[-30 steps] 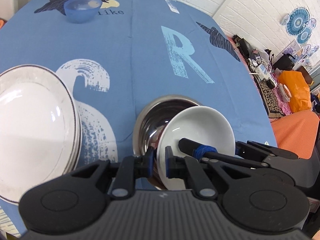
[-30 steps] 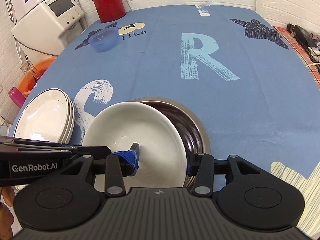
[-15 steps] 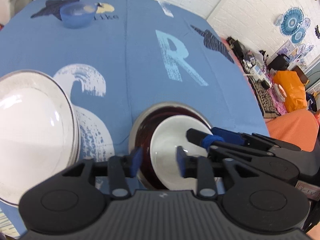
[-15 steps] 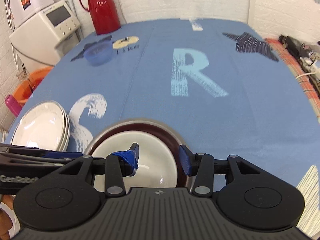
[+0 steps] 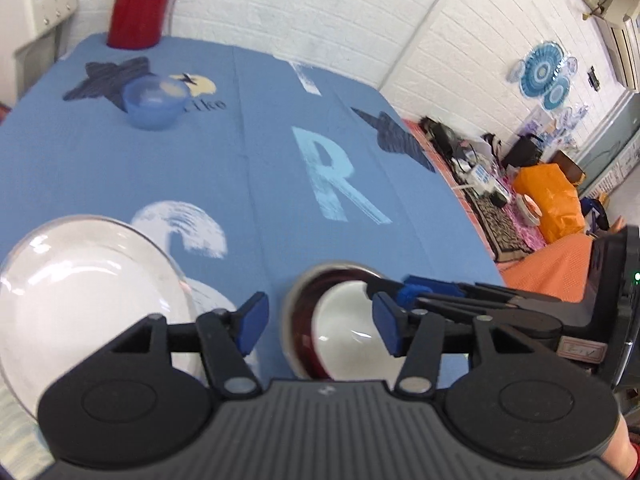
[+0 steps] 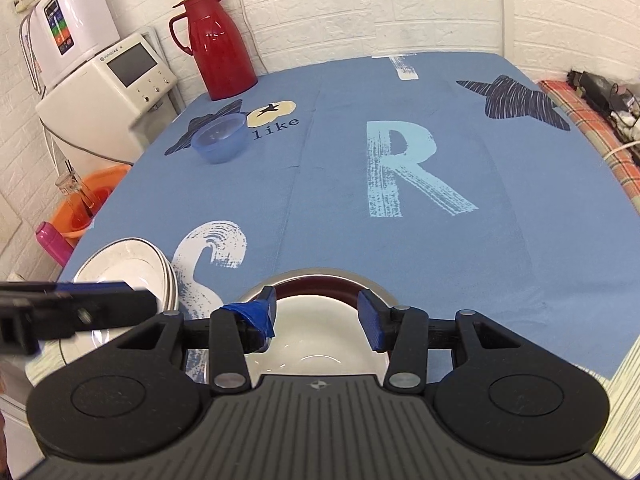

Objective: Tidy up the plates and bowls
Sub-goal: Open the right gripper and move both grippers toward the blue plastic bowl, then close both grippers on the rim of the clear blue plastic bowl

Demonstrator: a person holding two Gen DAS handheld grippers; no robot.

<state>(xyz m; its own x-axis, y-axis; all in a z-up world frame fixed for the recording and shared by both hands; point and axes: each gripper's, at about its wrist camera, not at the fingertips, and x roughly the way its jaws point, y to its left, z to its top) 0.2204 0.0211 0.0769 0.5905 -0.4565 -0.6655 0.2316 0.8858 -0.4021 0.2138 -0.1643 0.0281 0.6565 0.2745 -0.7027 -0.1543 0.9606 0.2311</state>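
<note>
A white bowl rests inside a steel bowl at the near edge of the blue tablecloth. My right gripper hovers open above it, holding nothing. My left gripper is open too, just left of and above the nested bowls, and empty. A stack of white plates lies to the left. A small blue bowl stands far back on the left.
A red thermos jug stands at the table's far left corner. White appliances and an orange basin sit off the left edge. Clutter and an orange bag line the right side.
Both grippers let go of the white bowl, which dropped from tilted to flat inside the steel bowl. Both then opened wider and pulled up and back.
</note>
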